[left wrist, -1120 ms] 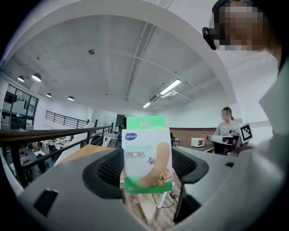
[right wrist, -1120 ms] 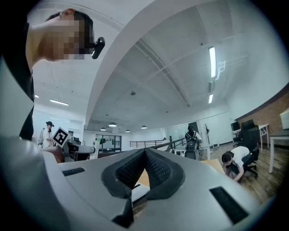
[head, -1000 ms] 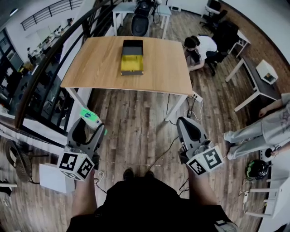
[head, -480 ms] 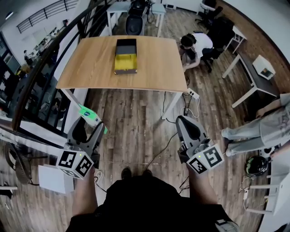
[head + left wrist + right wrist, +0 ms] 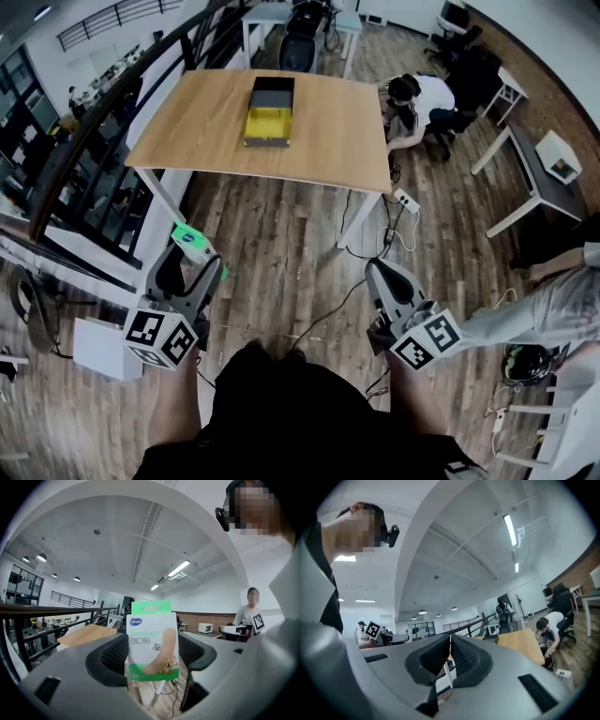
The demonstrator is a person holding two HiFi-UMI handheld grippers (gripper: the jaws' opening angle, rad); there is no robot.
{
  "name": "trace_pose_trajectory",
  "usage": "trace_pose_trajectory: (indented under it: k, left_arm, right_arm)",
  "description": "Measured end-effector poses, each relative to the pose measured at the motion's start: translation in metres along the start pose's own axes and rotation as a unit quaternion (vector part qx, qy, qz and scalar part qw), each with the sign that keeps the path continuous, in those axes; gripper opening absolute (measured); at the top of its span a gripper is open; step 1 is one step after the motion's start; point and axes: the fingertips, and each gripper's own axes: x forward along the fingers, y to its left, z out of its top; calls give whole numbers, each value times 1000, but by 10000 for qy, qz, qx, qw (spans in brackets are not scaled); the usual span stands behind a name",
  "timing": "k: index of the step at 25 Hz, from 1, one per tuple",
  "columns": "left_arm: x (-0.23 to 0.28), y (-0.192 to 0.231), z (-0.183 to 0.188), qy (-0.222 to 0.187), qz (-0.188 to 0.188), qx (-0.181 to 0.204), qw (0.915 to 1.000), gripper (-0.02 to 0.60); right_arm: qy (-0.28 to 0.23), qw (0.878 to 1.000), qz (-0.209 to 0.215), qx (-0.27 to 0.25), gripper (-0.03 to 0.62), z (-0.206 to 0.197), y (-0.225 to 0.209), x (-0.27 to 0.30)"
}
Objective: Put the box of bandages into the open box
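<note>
The green and white box of bandages (image 5: 152,641) stands upright between the jaws of my left gripper (image 5: 152,660), which is shut on it. In the head view the box of bandages (image 5: 194,243) sticks out past the left gripper (image 5: 187,272) at the lower left. My right gripper (image 5: 386,281) is at the lower right, its jaws closed together with nothing in them; in its own view the right gripper (image 5: 450,658) shows the pads touching. The open box (image 5: 266,124), yellow inside with a dark lid behind it, lies on the wooden table (image 5: 187,122) far ahead.
Wooden floor lies between me and the table, with cables (image 5: 352,239) and a power strip (image 5: 407,201) by the table's right leg. A person (image 5: 422,98) crouches at the table's right. A black railing (image 5: 84,159) runs along the left. Other desks (image 5: 530,169) stand at the right.
The view has shifted a little; the table and open box sit slightly differently in the frame. Both grippers keep about the same pose, the left still holding the bandages.
</note>
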Motion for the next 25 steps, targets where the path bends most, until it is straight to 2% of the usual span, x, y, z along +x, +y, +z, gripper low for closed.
trace_pose_trajectory:
  k: [6,13,18,25]
  left_arm:
    - [-14,-9,-30,360,205,-173,9990,337]
    - [-7,3,-31,361,318,-200,9986,337]
    - [15,29,-29,311,339,-279,9986,336]
    - [74,81,-24,278,228,-406,9985,337]
  right_arm:
    - [343,9984,273,354,37,-36,5,-3]
    - [426,9974,492,315,37,-38,-1,24]
    - [473,9973,525,193,37,-34,-10,56]
    - [685,9969,382,81,37,-36,-39,119]
